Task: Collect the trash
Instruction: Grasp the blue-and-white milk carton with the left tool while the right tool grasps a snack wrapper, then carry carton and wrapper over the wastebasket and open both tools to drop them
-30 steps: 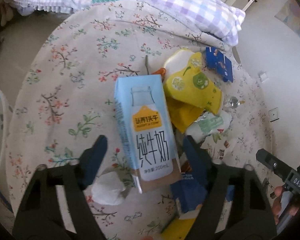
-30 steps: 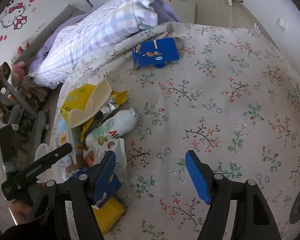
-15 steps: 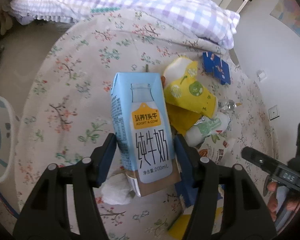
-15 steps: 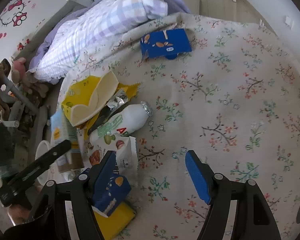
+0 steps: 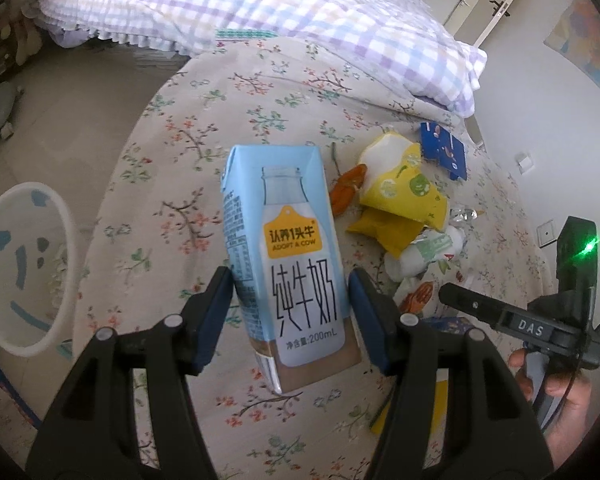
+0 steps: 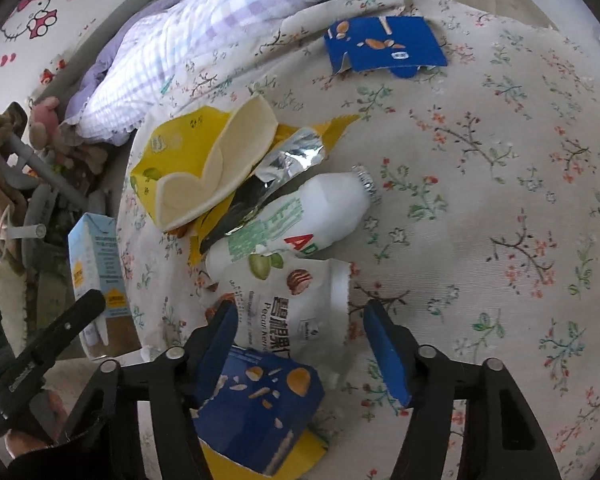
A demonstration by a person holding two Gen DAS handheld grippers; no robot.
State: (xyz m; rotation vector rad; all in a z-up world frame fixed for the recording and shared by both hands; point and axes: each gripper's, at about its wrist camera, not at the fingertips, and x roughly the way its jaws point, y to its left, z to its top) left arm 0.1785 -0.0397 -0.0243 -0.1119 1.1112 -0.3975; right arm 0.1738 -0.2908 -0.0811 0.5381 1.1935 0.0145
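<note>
The left gripper [image 5: 290, 306] holds a light blue milk carton [image 5: 290, 248] upright between its blue pads, both pads pressed against the carton's lower sides. The carton is lifted clear of the floral bedspread [image 5: 188, 152], above the bed's side edge. Beyond that edge, on the floor, stands a white bin [image 5: 66, 280] with blue markings; its rim is visible at the left of the left wrist view.

The right gripper [image 6: 300, 342] points down at the litter pile near the same side edge of the bed. Its jaws are closing at about half width. A white nut snack pouch [image 6: 296, 308] lies between the fingers, and the pads do not press on it. A blue snack box [image 6: 260, 404] sits just below the left finger, overlapping the pouch's lower end.

Above the pouch lies a white yoghurt-drink bottle [image 6: 300, 220] on its side, foil mouth toward the middle of the bed. A silver foil wrapper [image 6: 288, 158] and a torn yellow paper package [image 6: 204, 168] rest against the bottle's upper side. A flattened blue carton piece [image 6: 384, 46] lies apart, near the checked pillow [image 6: 204, 52] at the head of the bed. An orange scrap [image 5: 346, 190] lies beside the yellow package.
</note>
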